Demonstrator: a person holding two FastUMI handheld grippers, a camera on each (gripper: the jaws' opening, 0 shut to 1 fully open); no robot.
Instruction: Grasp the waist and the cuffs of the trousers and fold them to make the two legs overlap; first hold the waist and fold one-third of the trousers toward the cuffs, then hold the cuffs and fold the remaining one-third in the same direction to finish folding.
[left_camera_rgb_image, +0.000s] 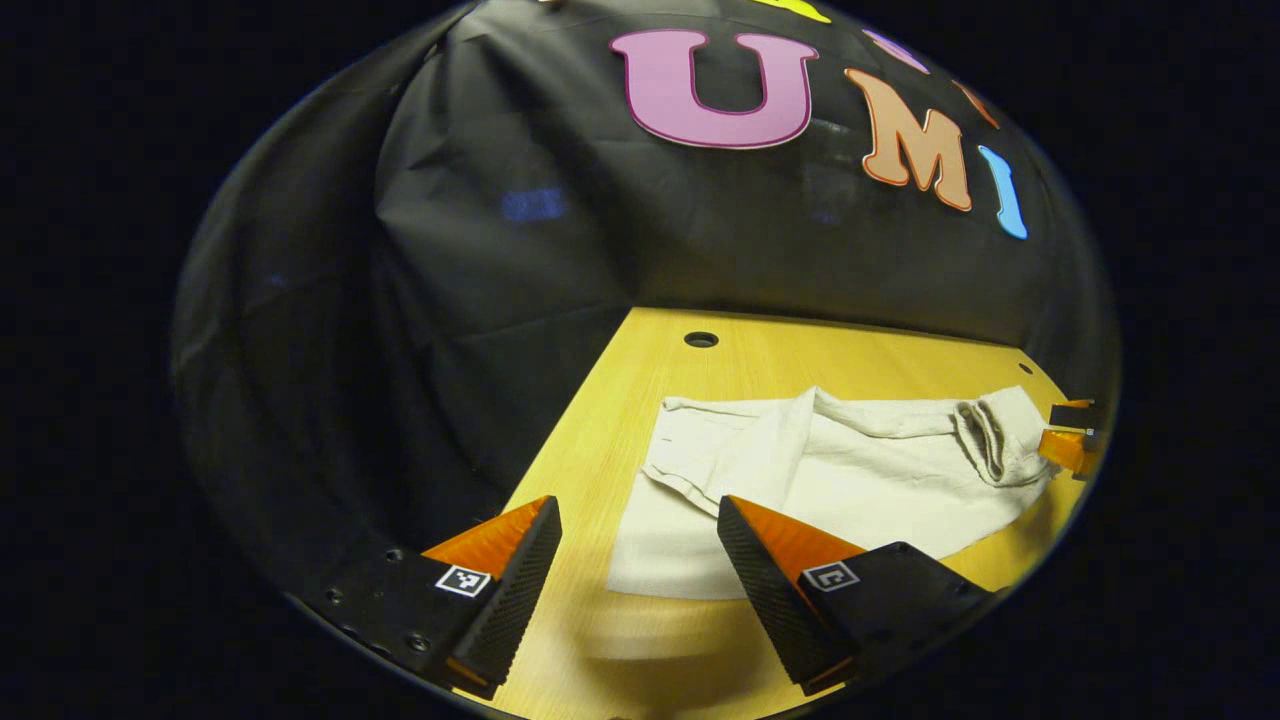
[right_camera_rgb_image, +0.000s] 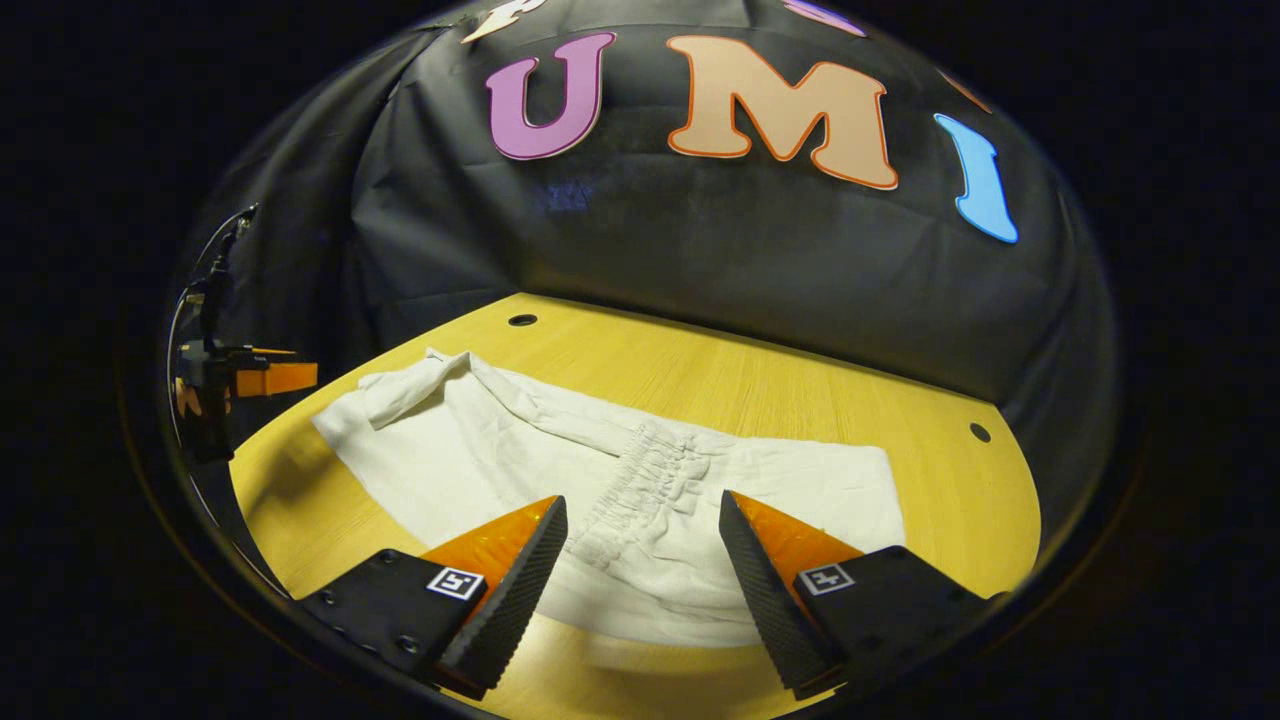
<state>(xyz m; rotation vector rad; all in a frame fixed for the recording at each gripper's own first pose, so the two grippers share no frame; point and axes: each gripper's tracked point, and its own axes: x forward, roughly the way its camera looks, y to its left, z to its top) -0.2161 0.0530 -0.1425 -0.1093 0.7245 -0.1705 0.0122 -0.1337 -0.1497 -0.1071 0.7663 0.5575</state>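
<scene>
— We have the black booth wall behind a yellow wooden table (left_camera_rgb_image: 600, 440), and the pale trousers (right_camera_rgb_image: 480, 460) lie spread on it, rumpled.

— Agreed. We see their gathered waist (right_camera_rgb_image: 650, 480) just beyond our right gripper (right_camera_rgb_image: 640, 570), fingers apart, holding nothing.

— Our left gripper (left_camera_rgb_image: 640, 570) hangs over the near edge of the cloth, likewise spread and empty.

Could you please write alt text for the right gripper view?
Pale trousers lie partly folded on a wooden table, gathered waistband facing up. The right gripper hovers open above them; the left gripper shows at far left.
</scene>
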